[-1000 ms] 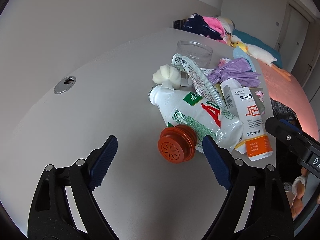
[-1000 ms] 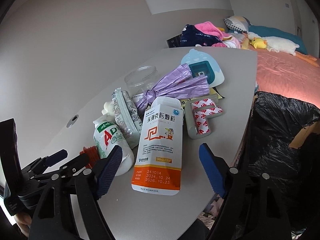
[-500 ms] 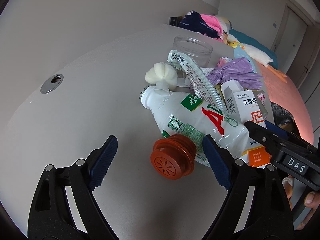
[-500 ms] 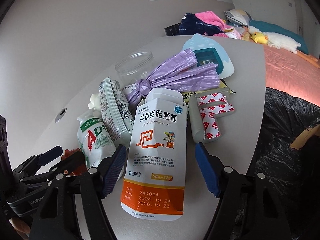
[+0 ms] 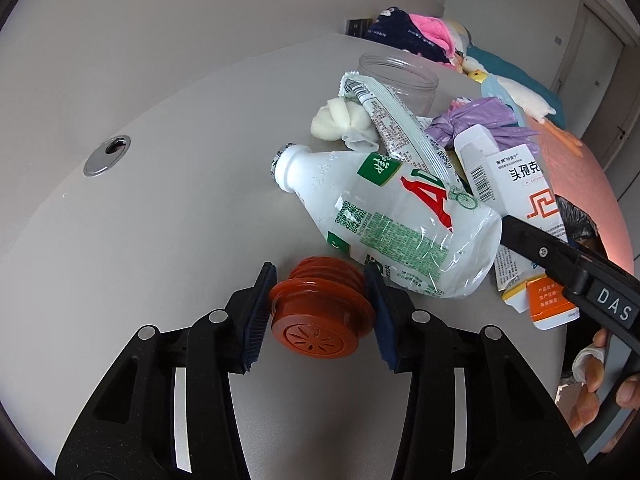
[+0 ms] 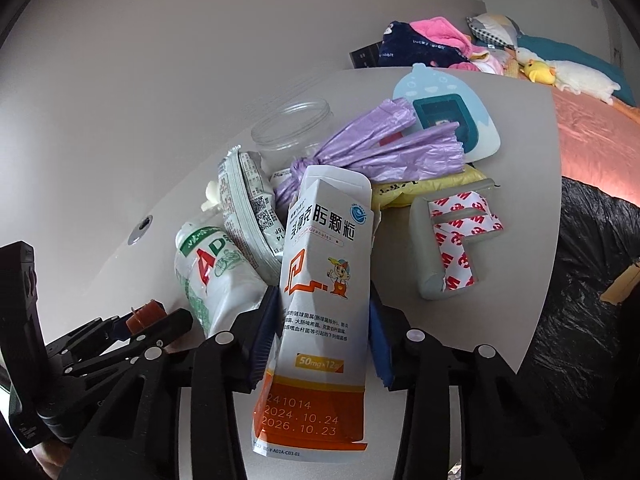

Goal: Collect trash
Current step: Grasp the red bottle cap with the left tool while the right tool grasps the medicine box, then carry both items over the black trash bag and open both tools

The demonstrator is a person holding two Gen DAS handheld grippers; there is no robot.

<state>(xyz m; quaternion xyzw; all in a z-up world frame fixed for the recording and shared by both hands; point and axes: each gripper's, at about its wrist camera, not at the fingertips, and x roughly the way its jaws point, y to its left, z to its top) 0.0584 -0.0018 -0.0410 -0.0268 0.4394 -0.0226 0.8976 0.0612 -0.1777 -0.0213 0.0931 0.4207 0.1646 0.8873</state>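
At bottom centre of each view, the left gripper [image 5: 318, 308] clamps the red cap [image 5: 320, 314] and the right gripper [image 6: 322, 334] clamps the medicine box [image 6: 324, 276], so lifting both toward the black bag [image 6: 580, 280] likely comes next.

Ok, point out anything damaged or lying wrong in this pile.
The white bottle lies on its side, crumpled and uncapped. The medicine box is torn open at its top flap and squeezed in the right gripper. The clear jar has no lid.
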